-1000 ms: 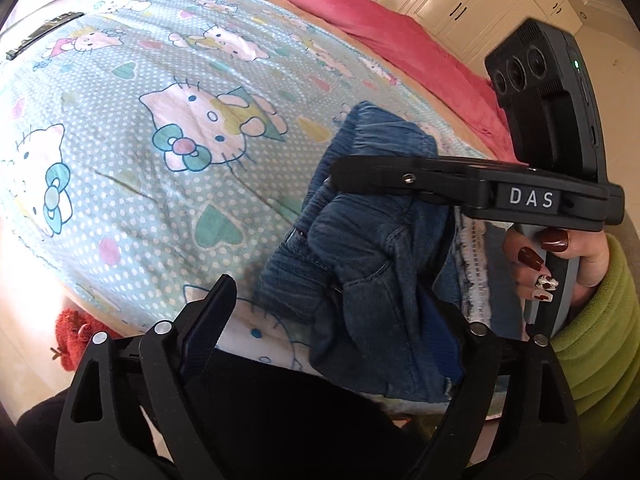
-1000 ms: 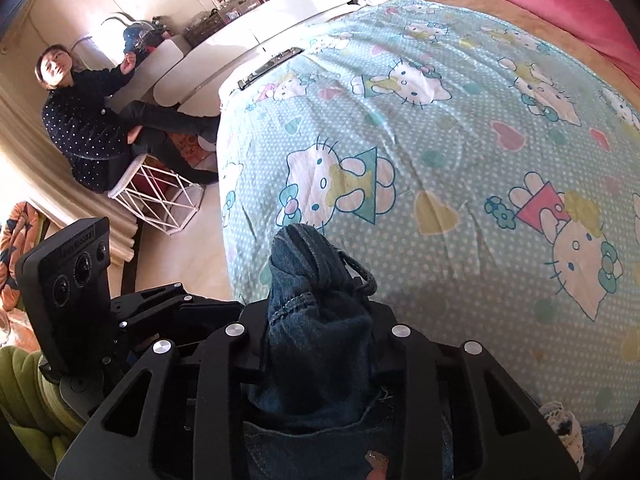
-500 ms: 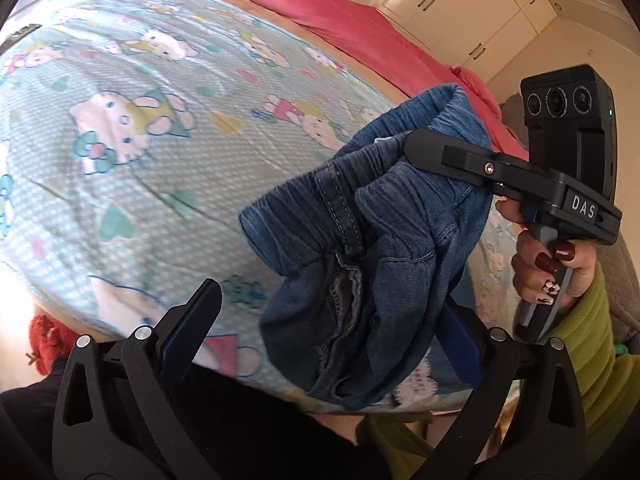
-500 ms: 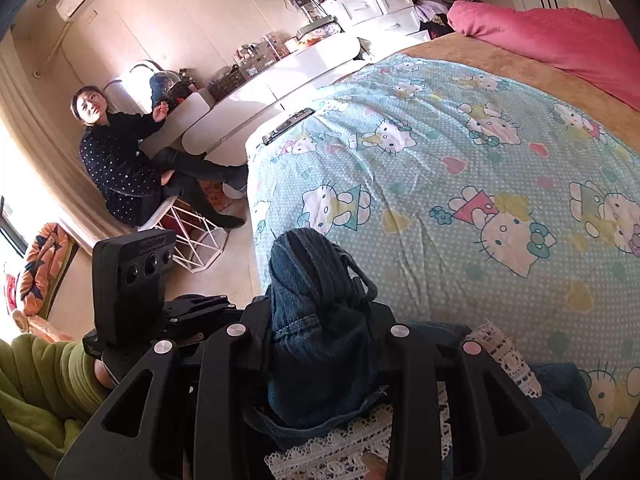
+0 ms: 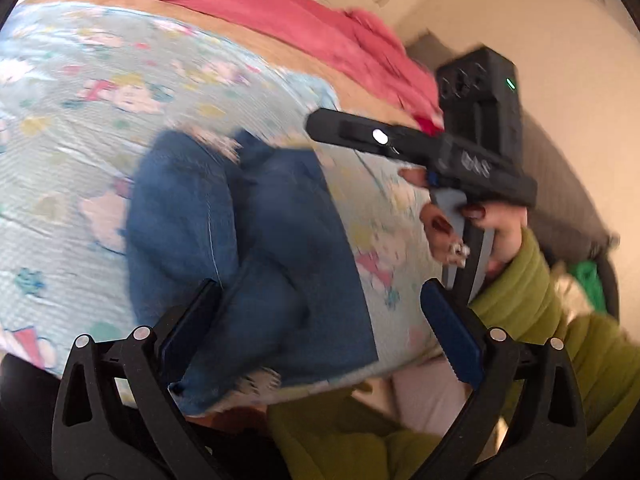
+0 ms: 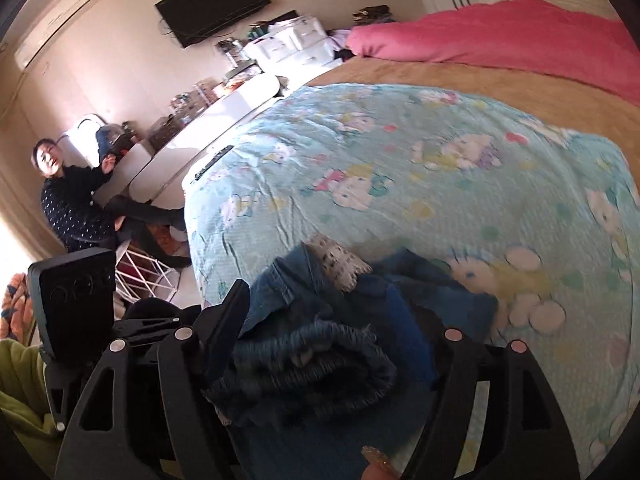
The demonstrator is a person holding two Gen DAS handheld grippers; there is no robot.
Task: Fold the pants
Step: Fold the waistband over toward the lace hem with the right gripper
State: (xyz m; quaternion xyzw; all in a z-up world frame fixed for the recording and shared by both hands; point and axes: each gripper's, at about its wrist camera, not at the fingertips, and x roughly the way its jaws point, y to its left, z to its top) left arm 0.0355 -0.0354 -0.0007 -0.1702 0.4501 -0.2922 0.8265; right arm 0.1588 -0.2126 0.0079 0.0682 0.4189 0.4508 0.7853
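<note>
Here, blue pants [image 5: 256, 240] bunched lengthwise along the bedspread [image 5: 80, 128], left tool [image 5: 320, 320] wide apart, right tool [image 6: 332, 340] opening around denim.

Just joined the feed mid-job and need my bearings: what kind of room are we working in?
Most likely a home bedroom. The jeans lie on a bed with a cartoon-print cover and a pink duvet; a wall-mounted TV hangs above a cluttered white counter.

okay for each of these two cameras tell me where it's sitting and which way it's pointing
Left wrist: on the left hand-held gripper, jaws open, looking down over the jeans on the bed; the right hand shows.
Right wrist: on the right hand-held gripper, jaws opening around the jeans, facing along the bed toward the TV.
Both share the jeans and the cartoon-cat quilt.
</note>
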